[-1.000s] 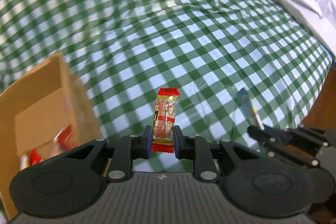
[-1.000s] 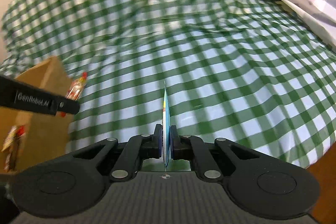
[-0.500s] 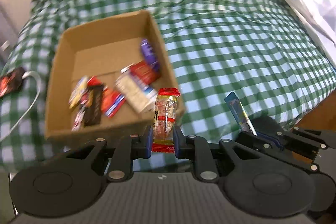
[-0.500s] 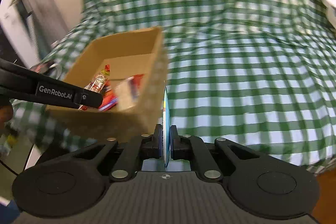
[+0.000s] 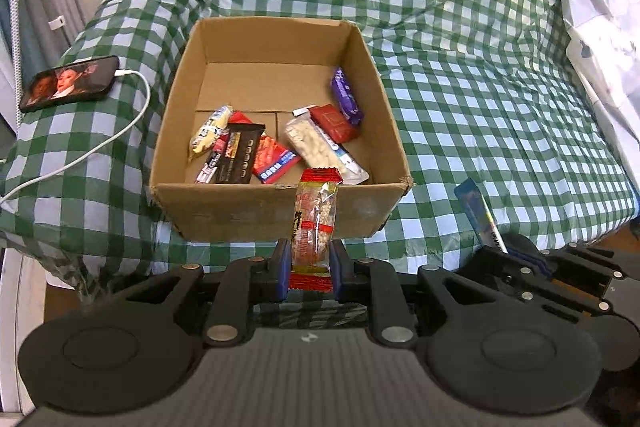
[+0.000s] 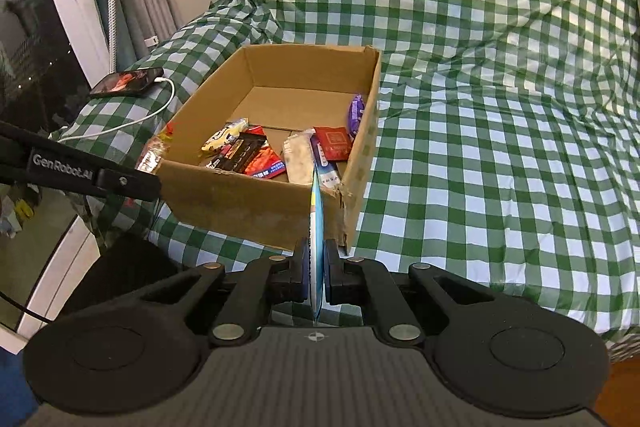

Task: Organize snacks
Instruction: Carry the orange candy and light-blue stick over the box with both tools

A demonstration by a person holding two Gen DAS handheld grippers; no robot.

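While both grippers hang near the front of the box [image 5: 276, 213], each one has a snack pinched in it. The left gripper [image 5: 310, 269] has its jaws squeezed on a clear pack with red ends [image 5: 315, 223]. The pack stands up straight between the pads, and its top shows in front of the near wall of the box. The right gripper [image 6: 316, 277] has its jaws pressed tight on a thin blue packet [image 6: 317, 227]. From its own camera the packet is seen edge on, so it looks like a thin line. It stands up in front of the near right corner of the box. From the left camera the blue packet [image 5: 478, 215] sticks up, leaning a bit, to the right of the box.

The box is brown cardboard and open on top. It sits on a green and white checked cloth [image 5: 460, 67]. Lots of snacks lie inside it. A purple pack [image 5: 346, 97] leans on the right wall. A red pack [image 5: 334, 123] lies next to it, on top of a clear pack of pale pieces [image 5: 314, 145]. A black pack [image 5: 240, 157] and more red ones lie on the left side.

A phone [image 5: 70, 83] lies on the cloth to the left of the box, with its screen lit. A white cable [image 5: 100, 143] is plugged into it. Some white cloth [image 5: 600, 27] lies at the far right.
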